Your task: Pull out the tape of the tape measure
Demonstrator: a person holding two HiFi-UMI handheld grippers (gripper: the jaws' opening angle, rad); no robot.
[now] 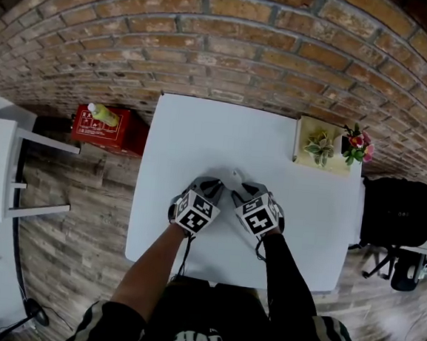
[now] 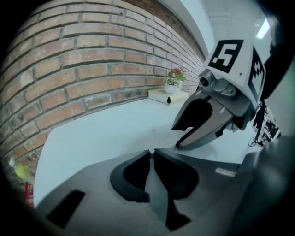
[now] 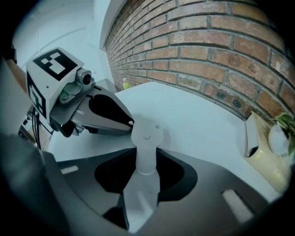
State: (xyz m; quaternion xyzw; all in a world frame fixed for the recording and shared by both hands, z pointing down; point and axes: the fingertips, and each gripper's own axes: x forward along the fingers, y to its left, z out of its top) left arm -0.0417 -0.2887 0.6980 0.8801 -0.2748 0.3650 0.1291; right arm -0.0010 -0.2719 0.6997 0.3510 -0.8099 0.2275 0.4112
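Tape measure [image 3: 146, 136], white, is at the middle of the white table [image 1: 202, 128], clamped by its body between the jaws of my right gripper [image 3: 146, 154]. My left gripper [image 2: 151, 156] is just beside it, jaws nearly together, pinching a small white tape end [image 2: 150, 150] at the tips. Brick wall [image 1: 232, 41] is behind, and a plant box [image 1: 322, 147] sits at the table's far right corner

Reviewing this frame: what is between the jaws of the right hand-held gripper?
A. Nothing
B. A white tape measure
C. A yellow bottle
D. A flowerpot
B: the right gripper view shows the right hand-held gripper with its jaws closed on the white tape measure, whose rounded end sticks out past them above the table.
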